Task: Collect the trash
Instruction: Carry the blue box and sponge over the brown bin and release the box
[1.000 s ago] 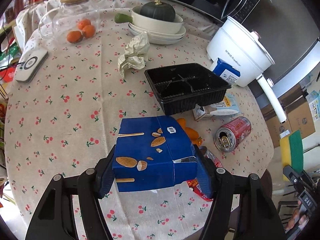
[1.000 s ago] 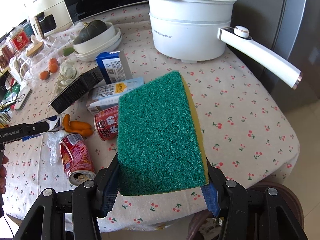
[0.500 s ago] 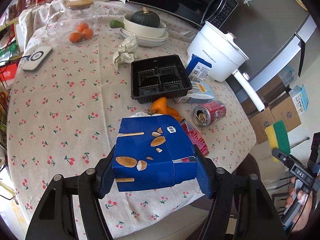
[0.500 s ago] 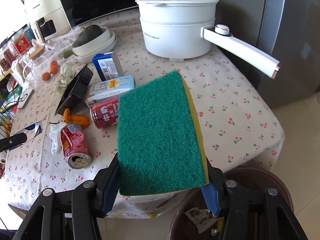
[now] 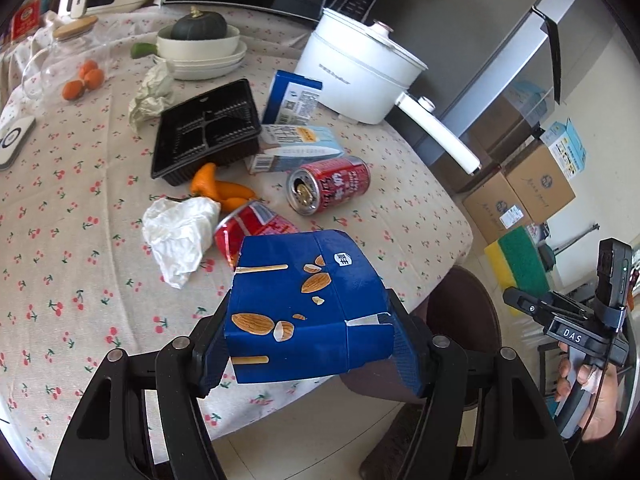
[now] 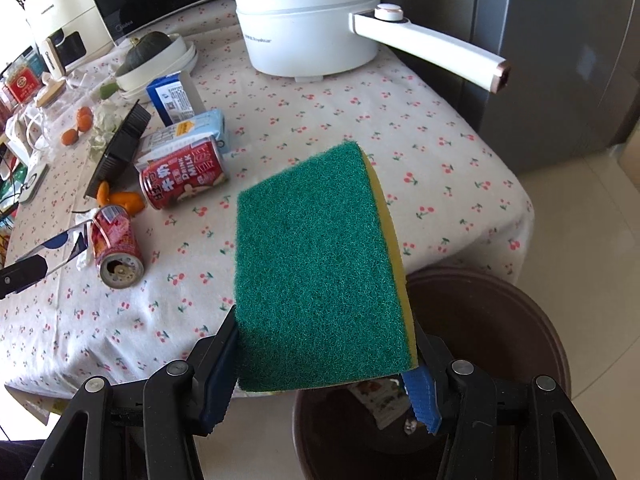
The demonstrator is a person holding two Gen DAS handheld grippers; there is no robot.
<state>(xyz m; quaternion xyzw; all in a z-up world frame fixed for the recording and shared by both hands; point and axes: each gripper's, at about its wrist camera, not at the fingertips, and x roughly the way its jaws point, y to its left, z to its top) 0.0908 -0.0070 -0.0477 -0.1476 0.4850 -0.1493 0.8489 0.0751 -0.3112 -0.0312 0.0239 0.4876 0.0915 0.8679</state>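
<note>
Both hands have swung away from the middle of the table (image 5: 80, 208) toward its edge and the brown bin (image 6: 492, 320) on the floor. In the left wrist view the blue carton (image 5: 308, 308), once over the cloth, now juts past the rim, with the bin's edge showing just beyond it; the black tray (image 5: 204, 136), the cans (image 5: 328, 184) and the crumpled tissue (image 5: 180, 232) have come out from behind it. In the right wrist view the sponge (image 6: 316, 272), which hung over the tabletop, now overhangs the bin's near rim, and the litter inside the bin has come into sight below it.
</note>
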